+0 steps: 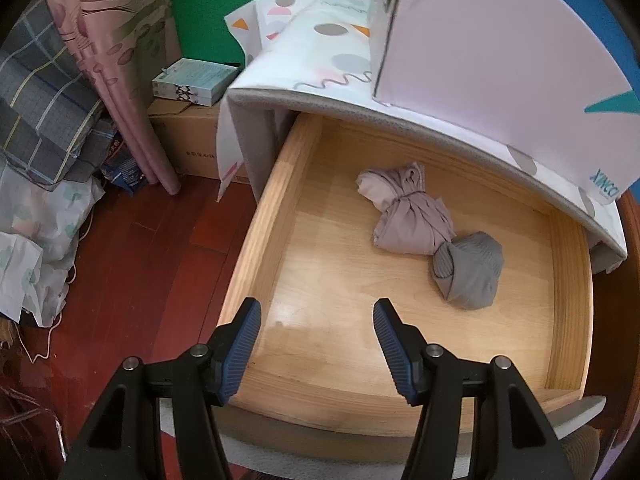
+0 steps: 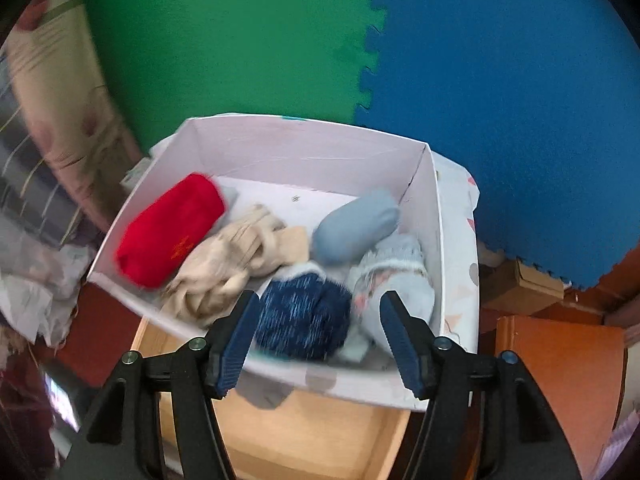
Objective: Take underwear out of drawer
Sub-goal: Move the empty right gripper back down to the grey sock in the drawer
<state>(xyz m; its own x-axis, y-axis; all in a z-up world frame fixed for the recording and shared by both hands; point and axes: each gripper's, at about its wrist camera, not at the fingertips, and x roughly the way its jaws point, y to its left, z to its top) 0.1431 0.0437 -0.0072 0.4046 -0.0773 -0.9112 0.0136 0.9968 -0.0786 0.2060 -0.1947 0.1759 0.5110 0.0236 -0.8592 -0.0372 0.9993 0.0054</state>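
The wooden drawer point(image 1: 280, 216) stands pulled out below a cloth-covered top. Two rolled pieces of underwear lie in it: a mauve one point(image 1: 404, 212) and a grey one point(image 1: 470, 270) touching it. My left gripper point(image 1: 316, 320) hangs open over the drawer's near left part, apart from both rolls. In the right wrist view my right gripper point(image 2: 320, 312) is open above a white box point(image 2: 320, 148) on top of the cabinet. The box holds several rolls: red point(image 2: 172, 228), beige point(image 2: 232, 260), light blue point(image 2: 356, 228), dark blue point(image 2: 304, 316), pale patterned point(image 2: 396, 280). Nothing is between its fingers.
A patterned cloth point(image 1: 320, 60) covers the cabinet top. Cardboard boxes point(image 1: 188, 136), a pink curtain point(image 1: 116, 56) and piled bedding point(image 1: 40, 120) stand on the red floor at left. Green and blue foam mats point(image 2: 500, 60) line the wall. An orange cabinet point(image 2: 560, 360) is at right.
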